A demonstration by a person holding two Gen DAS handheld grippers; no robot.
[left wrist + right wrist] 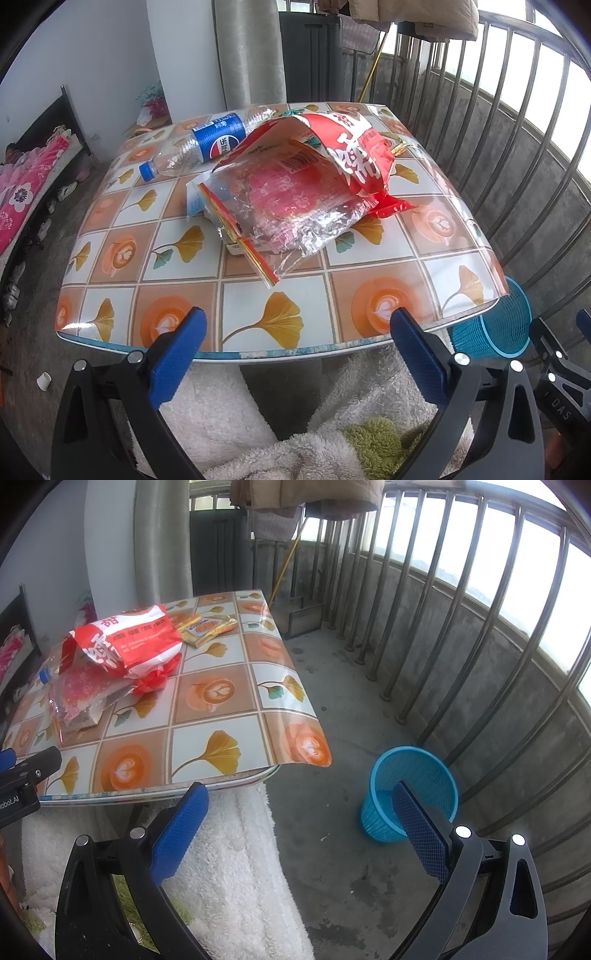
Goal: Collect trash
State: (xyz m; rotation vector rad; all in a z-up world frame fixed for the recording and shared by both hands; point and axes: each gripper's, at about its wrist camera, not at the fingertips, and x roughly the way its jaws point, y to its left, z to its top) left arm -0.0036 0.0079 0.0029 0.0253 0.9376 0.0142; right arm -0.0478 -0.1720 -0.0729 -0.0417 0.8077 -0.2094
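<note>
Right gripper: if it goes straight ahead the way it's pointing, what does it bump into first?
Probably the bare concrete floor. The open right gripper points between the table and the blue basket, though depth is unclear.

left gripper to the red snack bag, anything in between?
Only bare patterned tabletop between the open left gripper and the clear wrapper lying in front of the red snack bag, per the left wrist view.

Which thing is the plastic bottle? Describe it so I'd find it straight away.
Start at the tiled-pattern table and look to its far left corner, behind the big red snack bag. The bottle lies on its side there, empty. It alone is clear plastic with a blue label and a blue cap.
</note>
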